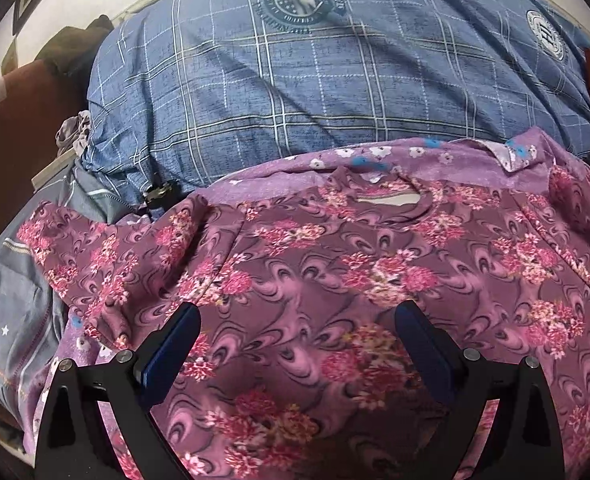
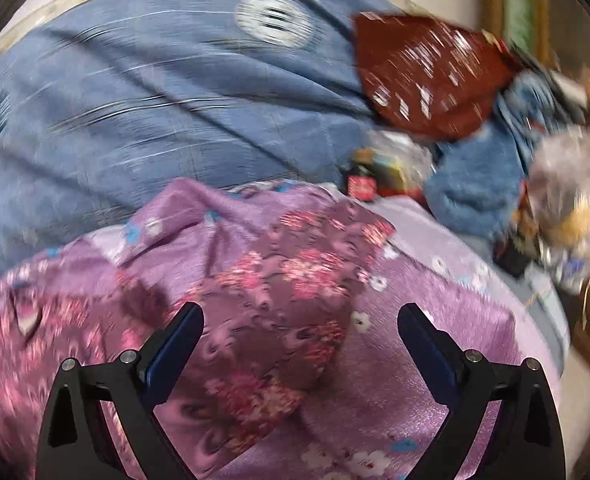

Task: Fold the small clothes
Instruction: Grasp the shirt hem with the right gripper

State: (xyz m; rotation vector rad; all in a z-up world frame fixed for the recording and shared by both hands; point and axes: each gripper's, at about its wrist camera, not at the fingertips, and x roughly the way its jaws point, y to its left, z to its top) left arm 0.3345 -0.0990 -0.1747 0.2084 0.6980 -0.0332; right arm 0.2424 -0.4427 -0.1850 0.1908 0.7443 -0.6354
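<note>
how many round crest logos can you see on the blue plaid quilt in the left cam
2: a large dark crest at top centre, a white round crest at far right. Folds may hide others.

Shirt (image 1: 335,280) on sheet (image 2: 435,340), duvet (image 1: 295,92) behind

Shirt (image 1: 335,264) maroon, pink floral; sheet (image 2: 435,360) lilac, white flowers; duvet (image 1: 315,92) blue plaid.

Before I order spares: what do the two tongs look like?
Both match: the left tongs and the right tongs have black angular frames, round silver bolts at the joints, and dark blue pads on the fingers. No cables, markings or sleeves show.
</note>
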